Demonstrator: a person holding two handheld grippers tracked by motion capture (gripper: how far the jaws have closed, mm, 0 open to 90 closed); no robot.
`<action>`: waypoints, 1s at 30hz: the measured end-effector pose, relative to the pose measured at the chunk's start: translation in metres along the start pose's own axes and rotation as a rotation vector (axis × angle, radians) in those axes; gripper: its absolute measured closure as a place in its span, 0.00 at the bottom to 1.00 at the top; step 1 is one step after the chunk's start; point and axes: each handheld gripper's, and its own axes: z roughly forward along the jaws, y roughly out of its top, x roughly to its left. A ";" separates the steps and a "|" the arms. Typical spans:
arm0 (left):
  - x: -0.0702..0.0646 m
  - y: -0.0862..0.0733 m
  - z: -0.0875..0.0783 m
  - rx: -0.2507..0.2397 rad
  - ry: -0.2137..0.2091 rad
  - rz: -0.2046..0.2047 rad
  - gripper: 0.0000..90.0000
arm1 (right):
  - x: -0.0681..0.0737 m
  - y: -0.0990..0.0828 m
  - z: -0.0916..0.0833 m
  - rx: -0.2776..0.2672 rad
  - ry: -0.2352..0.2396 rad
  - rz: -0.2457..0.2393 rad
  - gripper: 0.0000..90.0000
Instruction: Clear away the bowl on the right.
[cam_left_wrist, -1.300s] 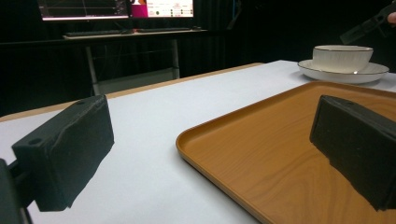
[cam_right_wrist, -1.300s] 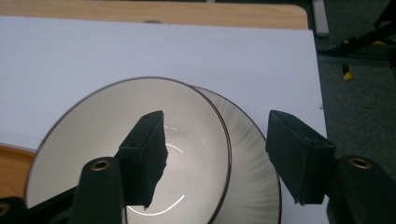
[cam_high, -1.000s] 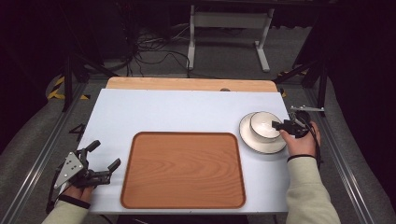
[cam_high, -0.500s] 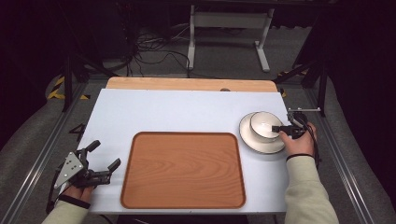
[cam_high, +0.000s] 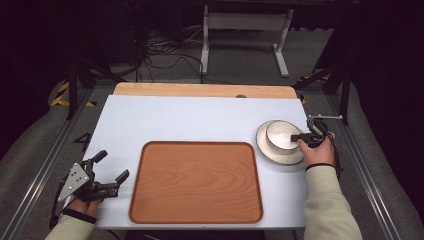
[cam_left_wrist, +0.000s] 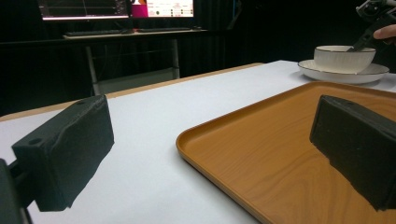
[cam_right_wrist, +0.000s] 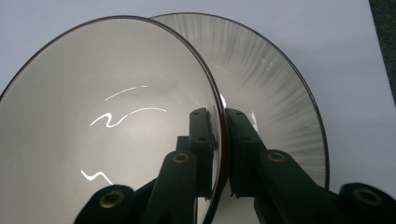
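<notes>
A white bowl (cam_high: 281, 135) with a dark rim stands on a white plate (cam_high: 272, 152) at the table's right side. My right gripper (cam_high: 301, 136) has just been closing and is shut on the bowl's right rim; in the right gripper view one jaw is inside the bowl (cam_right_wrist: 107, 126) and the other outside, over the plate (cam_right_wrist: 280, 102). A wooden tray (cam_high: 197, 182) lies at the front centre. My left gripper (cam_high: 111, 172) rests open at the front left, beside the tray's left edge (cam_left_wrist: 280, 154), with nothing between its jaws. The bowl (cam_left_wrist: 343, 58) and plate (cam_left_wrist: 345, 74) show far off.
The table top (cam_high: 190, 120) is pale blue-white, with a wooden strip (cam_high: 200, 90) along its far edge. Metal rails run along both sides. Beyond the table are a white stand (cam_high: 245, 30) and cables on the floor. Monitors (cam_left_wrist: 116, 7) glow in the left gripper view.
The right gripper's jaws have closed onto the bowl's rim. Both hands stayed where they were.
</notes>
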 end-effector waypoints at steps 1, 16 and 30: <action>0.000 0.000 0.000 0.000 0.000 0.000 0.00 | 0.000 0.000 0.000 -0.001 -0.001 0.001 0.91; 0.000 0.000 0.000 0.000 0.000 0.001 0.00 | 0.008 -0.002 -0.011 -0.035 -0.017 0.025 0.92; 0.000 0.000 0.000 0.001 0.001 0.000 0.00 | 0.019 0.004 -0.038 -0.036 0.027 0.036 0.90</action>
